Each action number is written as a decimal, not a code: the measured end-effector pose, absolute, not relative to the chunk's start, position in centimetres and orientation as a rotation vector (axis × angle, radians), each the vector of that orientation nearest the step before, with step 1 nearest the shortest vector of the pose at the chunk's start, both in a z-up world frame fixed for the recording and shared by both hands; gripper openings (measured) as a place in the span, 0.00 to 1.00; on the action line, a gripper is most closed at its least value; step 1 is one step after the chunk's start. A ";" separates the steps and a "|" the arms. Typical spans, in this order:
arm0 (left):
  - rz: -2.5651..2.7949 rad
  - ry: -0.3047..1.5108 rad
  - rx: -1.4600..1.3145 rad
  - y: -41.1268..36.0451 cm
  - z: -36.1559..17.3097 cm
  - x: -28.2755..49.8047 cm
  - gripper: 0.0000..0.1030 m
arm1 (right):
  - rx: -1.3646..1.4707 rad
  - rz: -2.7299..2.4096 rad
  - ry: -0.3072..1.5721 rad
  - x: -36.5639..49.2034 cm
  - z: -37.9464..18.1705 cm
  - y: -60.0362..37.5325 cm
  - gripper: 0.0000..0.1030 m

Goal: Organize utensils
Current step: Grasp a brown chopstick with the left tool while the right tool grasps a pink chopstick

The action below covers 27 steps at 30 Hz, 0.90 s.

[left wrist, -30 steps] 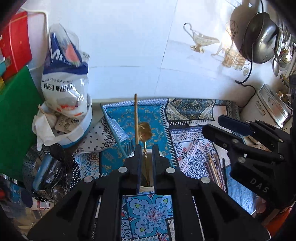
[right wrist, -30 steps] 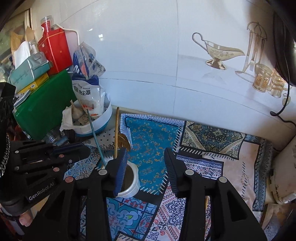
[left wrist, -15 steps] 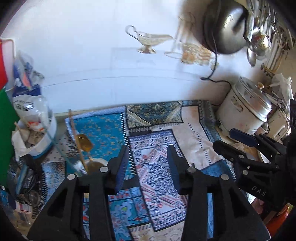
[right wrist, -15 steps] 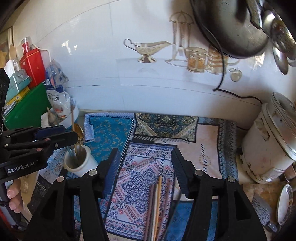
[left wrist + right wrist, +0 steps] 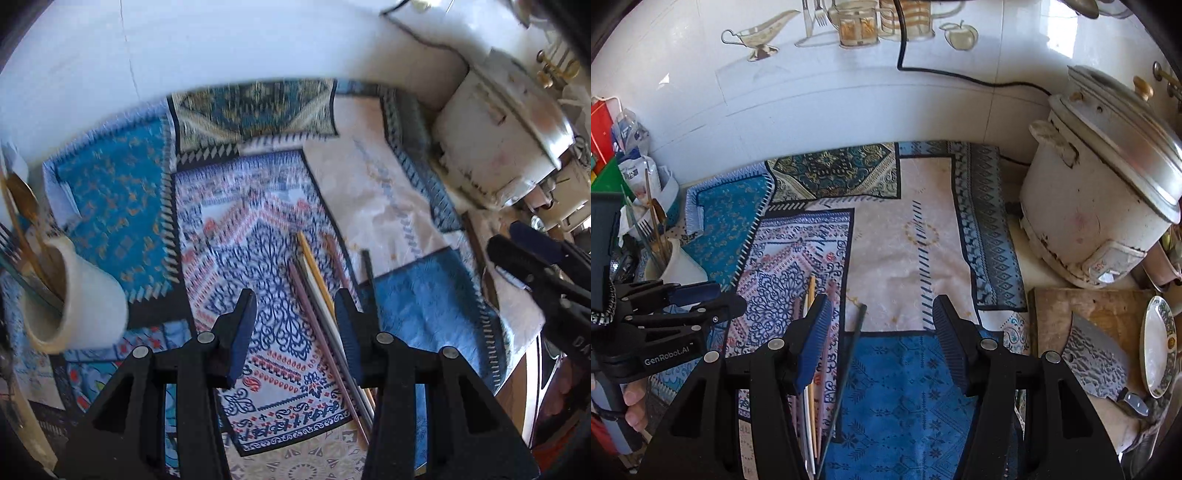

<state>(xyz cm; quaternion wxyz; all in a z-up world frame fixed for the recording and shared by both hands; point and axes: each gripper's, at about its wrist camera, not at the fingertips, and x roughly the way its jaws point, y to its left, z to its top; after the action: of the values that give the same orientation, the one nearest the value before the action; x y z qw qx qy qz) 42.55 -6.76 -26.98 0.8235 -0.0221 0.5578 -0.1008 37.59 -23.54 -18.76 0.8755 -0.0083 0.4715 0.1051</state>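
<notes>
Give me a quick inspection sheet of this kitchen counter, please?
Surface: patterned cloth covers the counter.
Job's things: loose chopsticks lie on the cloth; a white cup holds a fork and a spoon.
Clutter: cleaver on a wooden board, plate.
Claws: left claw and right claw both open, empty.
Cables: black cord along the wall.
Surroundings: rice cooker, tiled wall.

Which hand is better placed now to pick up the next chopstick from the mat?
Probably left: the left tongs stand open directly above the chopstick bundle. The right tongs frame mainly one dark chopstick.
</notes>
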 end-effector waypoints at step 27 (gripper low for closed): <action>-0.195 1.338 -0.059 -9.4 -34.4 42.6 0.06 | -0.002 0.317 1.148 38.0 -25.0 -22.9 0.52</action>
<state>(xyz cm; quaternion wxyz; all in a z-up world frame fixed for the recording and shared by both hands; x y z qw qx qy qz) 42.60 -9.36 -34.39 0.7796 -0.0273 0.6192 -0.0903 38.00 -22.94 -25.03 0.8279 -0.0008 0.5407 0.1491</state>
